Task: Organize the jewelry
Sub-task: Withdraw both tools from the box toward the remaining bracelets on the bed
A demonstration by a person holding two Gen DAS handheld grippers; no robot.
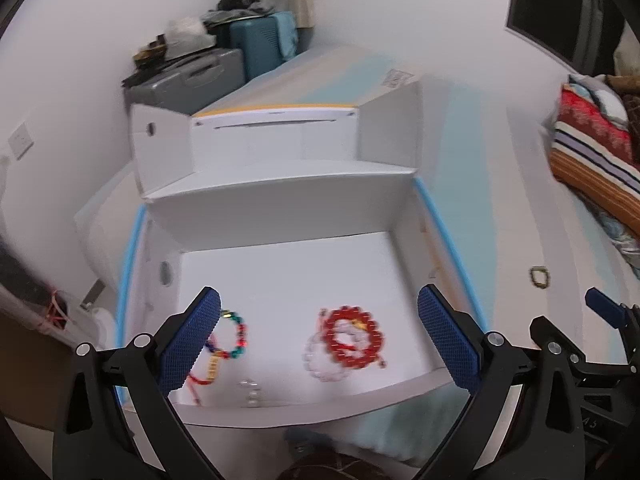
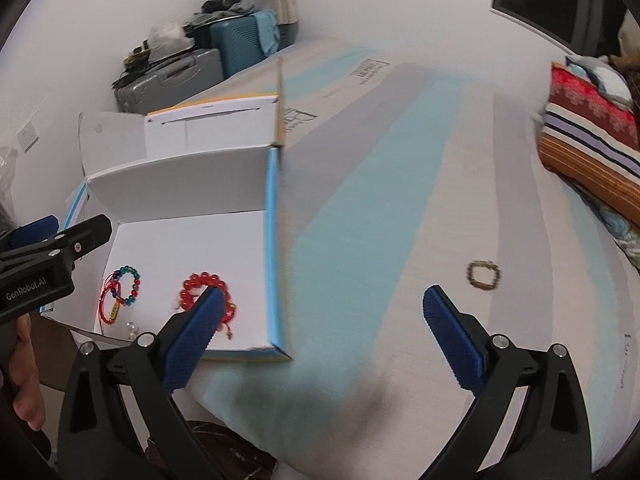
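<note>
An open white box with blue edges lies on the bed; it also shows in the right wrist view. Inside lie a red bead bracelet over a clear bead bracelet, a multicoloured bead bracelet, a red string bracelet with a gold tag and clear beads. A brown-gold bracelet lies on the bedsheet to the right of the box. My left gripper is open above the box. My right gripper is open above the sheet, the brown bracelet just beyond its right finger.
The box lid stands open at the back. A folded striped blanket lies at the right. Suitcases stand against the far wall. A dark object lies below the bed edge.
</note>
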